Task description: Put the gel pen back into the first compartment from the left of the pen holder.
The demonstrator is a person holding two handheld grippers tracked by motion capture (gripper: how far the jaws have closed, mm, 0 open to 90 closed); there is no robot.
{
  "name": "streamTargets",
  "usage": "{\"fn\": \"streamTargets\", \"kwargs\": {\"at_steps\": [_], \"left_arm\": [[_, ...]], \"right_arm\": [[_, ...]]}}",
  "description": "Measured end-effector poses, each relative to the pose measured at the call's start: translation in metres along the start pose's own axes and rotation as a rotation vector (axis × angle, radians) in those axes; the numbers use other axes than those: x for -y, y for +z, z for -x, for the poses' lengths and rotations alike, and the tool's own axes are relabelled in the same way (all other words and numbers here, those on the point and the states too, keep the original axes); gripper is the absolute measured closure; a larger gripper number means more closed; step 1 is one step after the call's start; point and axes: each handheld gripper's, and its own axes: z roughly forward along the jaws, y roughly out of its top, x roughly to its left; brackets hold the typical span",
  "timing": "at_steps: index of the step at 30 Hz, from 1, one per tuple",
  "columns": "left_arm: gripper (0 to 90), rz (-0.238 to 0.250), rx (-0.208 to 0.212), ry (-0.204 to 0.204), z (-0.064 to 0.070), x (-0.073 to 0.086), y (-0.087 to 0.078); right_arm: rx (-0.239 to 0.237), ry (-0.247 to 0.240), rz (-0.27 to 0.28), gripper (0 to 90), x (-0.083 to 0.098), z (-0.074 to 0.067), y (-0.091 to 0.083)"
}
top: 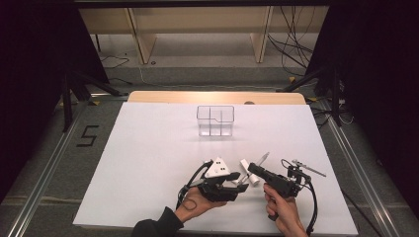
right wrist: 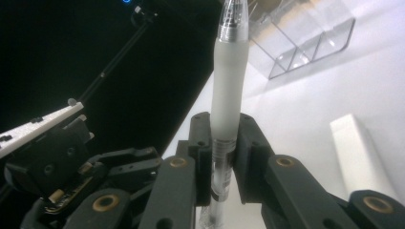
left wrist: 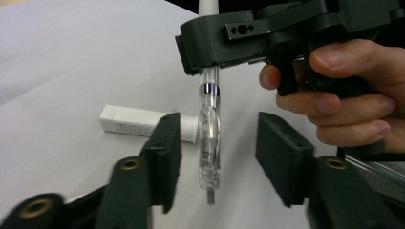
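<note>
Clear pen clamped in right gripper jaws; hangs untouched between parted left gripper jaws.

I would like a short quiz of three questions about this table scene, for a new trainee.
1. True or false: the right gripper is shut on the clear plastic pen with a frosted white grip.
2. In the left gripper view, the jaws of the left gripper stand: A) pressed on the pen; B) apart on both sides of the pen, without touching; C) closed on the white eraser.
3. What small thing lies flat on the white table beside the grippers?

Key:
1. True.
2. B.
3. A white rectangular eraser; the clear plastic organiser box with compartments stands farther off.
</note>
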Motion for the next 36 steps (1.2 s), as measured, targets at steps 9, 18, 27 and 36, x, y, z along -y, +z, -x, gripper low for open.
{"fn": "streamTargets", "kwargs": {"at_steps": [9,18,27,36], "left_arm": [[34.2,0.023,-0.046,-0.017,-0.019,0.010,-0.022],[25.2,0.037,-0.137,-0.064,-0.049,0.030,-0.047],[23.0,0.061,-0.186,-0.097,-0.069,0.047,-0.069],[19.7,0.073,-0.221,-0.108,-0.077,0.057,-0.082]], "right_arm": [[0.041,-0.090,0.031,79.8,-0.012,-0.007,-0.002],[0.072,-0.157,0.050,79.7,-0.027,-0.015,0.005],[0.089,-0.219,0.067,79.7,-0.041,-0.022,0.019],[0.130,-0.293,0.045,79.7,-0.056,-0.030,0.049]]}}
